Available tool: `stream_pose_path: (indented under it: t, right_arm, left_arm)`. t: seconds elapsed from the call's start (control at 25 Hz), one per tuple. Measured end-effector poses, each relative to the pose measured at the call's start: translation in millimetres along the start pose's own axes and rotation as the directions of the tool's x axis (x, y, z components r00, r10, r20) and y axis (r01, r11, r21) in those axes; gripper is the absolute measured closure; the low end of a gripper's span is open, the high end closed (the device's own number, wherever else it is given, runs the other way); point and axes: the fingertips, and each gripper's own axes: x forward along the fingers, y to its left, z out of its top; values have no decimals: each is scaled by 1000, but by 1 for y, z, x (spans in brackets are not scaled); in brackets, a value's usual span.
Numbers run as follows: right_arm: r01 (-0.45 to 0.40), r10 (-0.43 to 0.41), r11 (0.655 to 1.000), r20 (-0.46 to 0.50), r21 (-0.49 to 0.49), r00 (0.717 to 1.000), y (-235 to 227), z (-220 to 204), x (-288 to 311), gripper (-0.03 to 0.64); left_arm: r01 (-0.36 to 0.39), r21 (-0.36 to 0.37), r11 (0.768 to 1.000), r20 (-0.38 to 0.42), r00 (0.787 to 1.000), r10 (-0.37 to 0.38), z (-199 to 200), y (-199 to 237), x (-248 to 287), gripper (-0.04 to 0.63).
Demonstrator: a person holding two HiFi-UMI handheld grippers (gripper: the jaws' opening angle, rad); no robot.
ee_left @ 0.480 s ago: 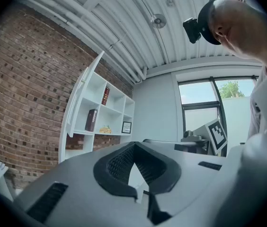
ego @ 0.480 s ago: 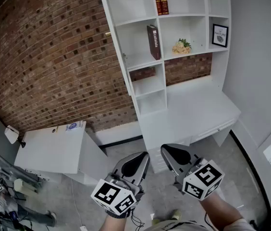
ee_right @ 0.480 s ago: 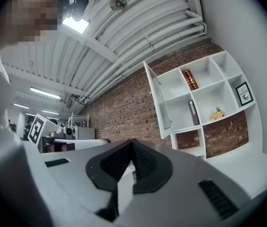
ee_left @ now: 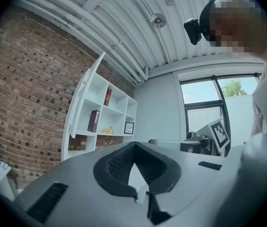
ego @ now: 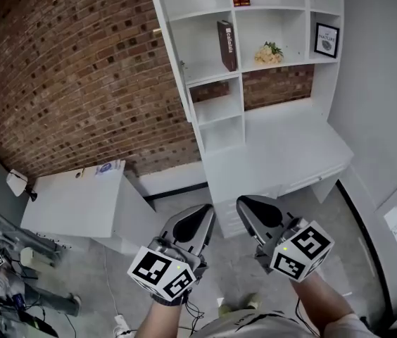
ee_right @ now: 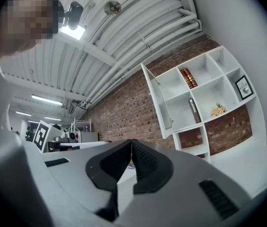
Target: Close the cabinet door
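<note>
The tall white shelf unit (ego: 255, 20) stands against the brick wall, above a white desk (ego: 276, 157). Its cabinet door (ego: 172, 55) is swung open on the left side and shows edge-on in the head view. The same door (ee_right: 159, 103) shows as a tilted panel in the right gripper view, and the door (ee_left: 84, 98) also appears in the left gripper view. My left gripper (ego: 200, 217) and right gripper (ego: 250, 210) are held low, side by side, well short of the desk. Both are shut and empty; the left gripper's (ee_left: 133, 145) and right gripper's (ee_right: 131, 143) jaws meet at the tips.
A dark book (ego: 227, 44), a flower posy (ego: 269, 53) and a framed picture (ego: 325, 39) sit on the shelves. A low white table (ego: 79, 203) stands at the left by the brick wall (ego: 65, 69). Clutter lies at the lower left. A grey wall closes the right.
Both grippers stay shut and in about the same place. The head view has shifted slightly, so the shelf sits a little higher and further right in it.
</note>
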Motion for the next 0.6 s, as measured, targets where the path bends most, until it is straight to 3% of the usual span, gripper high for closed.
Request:
stream_pose_path:
  t: [0.6]
  right_arm:
    - [12, -13, 1000, 23, 28, 1000, -37, 13, -14, 598]
  left_arm:
    - [-55, 14, 998, 2, 998, 55, 6, 12, 24, 584]
